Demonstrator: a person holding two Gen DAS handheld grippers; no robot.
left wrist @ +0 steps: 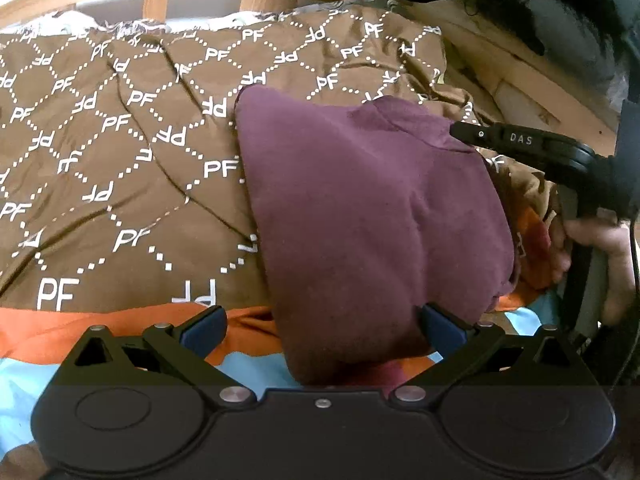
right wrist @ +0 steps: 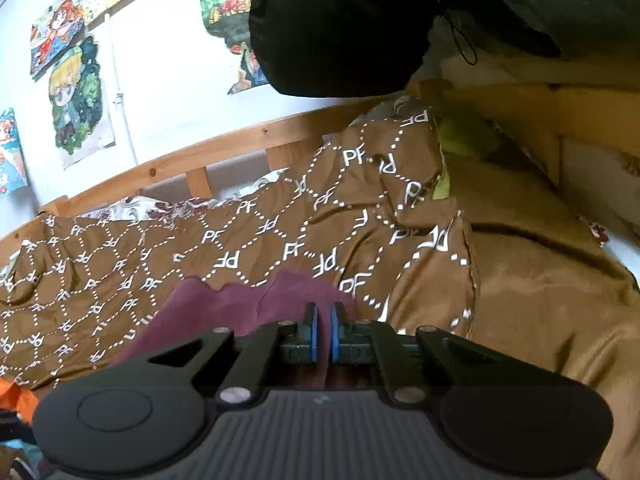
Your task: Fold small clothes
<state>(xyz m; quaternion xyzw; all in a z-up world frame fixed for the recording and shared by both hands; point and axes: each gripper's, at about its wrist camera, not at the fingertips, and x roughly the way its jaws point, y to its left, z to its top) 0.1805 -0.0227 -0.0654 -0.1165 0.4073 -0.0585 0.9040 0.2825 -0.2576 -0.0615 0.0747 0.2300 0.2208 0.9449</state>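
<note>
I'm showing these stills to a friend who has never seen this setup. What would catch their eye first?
Probably the dark purple garment, lying rumpled on the brown bedspread with white PF lettering, its near edge between the wide-open blue pads of the left gripper. The right gripper is shut at the garment's far right edge; whether cloth is pinched is unclear. Next, the colourful cartoon posters on the white wall behind the wooden bed rail.

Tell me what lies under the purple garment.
The purple garment rests on the brown PF-print blanket, its near end over orange-and-blue fabric. Anything directly beneath its middle is covered.
</note>
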